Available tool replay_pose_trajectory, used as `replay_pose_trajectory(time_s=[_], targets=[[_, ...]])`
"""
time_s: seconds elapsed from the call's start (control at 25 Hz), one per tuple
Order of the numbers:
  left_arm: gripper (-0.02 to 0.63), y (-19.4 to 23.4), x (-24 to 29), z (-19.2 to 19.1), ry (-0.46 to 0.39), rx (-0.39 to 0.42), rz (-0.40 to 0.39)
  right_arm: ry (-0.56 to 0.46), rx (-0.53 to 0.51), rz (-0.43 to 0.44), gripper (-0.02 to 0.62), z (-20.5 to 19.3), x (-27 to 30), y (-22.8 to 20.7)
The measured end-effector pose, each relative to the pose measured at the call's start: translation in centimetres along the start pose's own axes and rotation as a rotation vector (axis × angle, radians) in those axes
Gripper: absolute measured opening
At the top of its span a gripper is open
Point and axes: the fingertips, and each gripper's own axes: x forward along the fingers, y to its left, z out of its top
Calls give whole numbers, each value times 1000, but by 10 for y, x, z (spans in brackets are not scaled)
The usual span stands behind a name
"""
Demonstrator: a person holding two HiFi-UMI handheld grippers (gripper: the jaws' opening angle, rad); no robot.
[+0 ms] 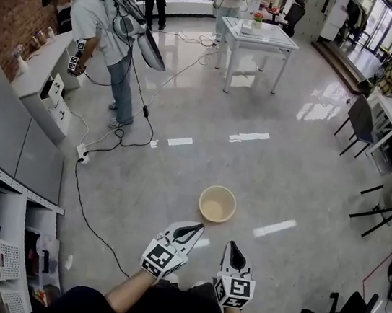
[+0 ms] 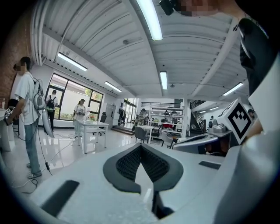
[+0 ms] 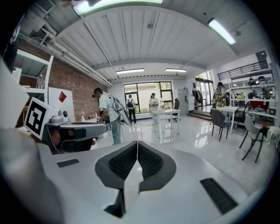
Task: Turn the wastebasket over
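Note:
A round beige wastebasket point(image 1: 217, 203) stands upright on the glossy floor, its open mouth facing up, seen only in the head view. My left gripper point(image 1: 195, 228) is shut and empty, raised close to my body, its tip short of the basket and just below its near left side. Beside it, my right gripper point(image 1: 232, 248) is also shut with nothing in it, a little lower in the picture and right of the basket. The left gripper view shows my left gripper point(image 2: 141, 146) with jaws pressed together, looking level across the room. My right gripper point(image 3: 137, 143) looks the same in its own view.
A person point(image 1: 106, 26) stands at the back left beside a white counter point(image 1: 41, 67), with cables point(image 1: 103, 145) trailing over the floor. A white table point(image 1: 257, 37) stands at the back; chairs point(image 1: 365, 126) line the right. Grey shelving point(image 1: 2, 181) fills the left edge.

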Motion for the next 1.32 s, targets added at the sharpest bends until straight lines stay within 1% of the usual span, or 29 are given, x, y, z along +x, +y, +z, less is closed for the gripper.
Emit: replay_pose_trajectory(time_s=[0.12, 0.24, 0.44, 0.6, 0.76, 1.08, 1.32], targets=[[7, -8, -4, 3, -10, 2, 1, 5, -17, 11, 14, 2, -5, 3], [6, -17, -3, 1, -10, -13, -9, 24, -40, 18, 12, -1, -8, 1], [6, -30, -1, -6, 4, -24, -11, 41, -43, 11, 11, -9, -20, -4], [6, -40, -4, -6, 8, -8, -26, 38, -44, 16, 11, -11, -30, -1], [6, -49, -12, -8, 11, -4, -25, 38, -54, 23, 11, -15, -42, 3], [6, -57, -21, -5, 18, 12, -36, 22, -45, 16, 10, -11, -49, 10], [6, -62, -30, -2, 0, 26, -42, 31, -66, 21, 10, -13, -54, 10]])
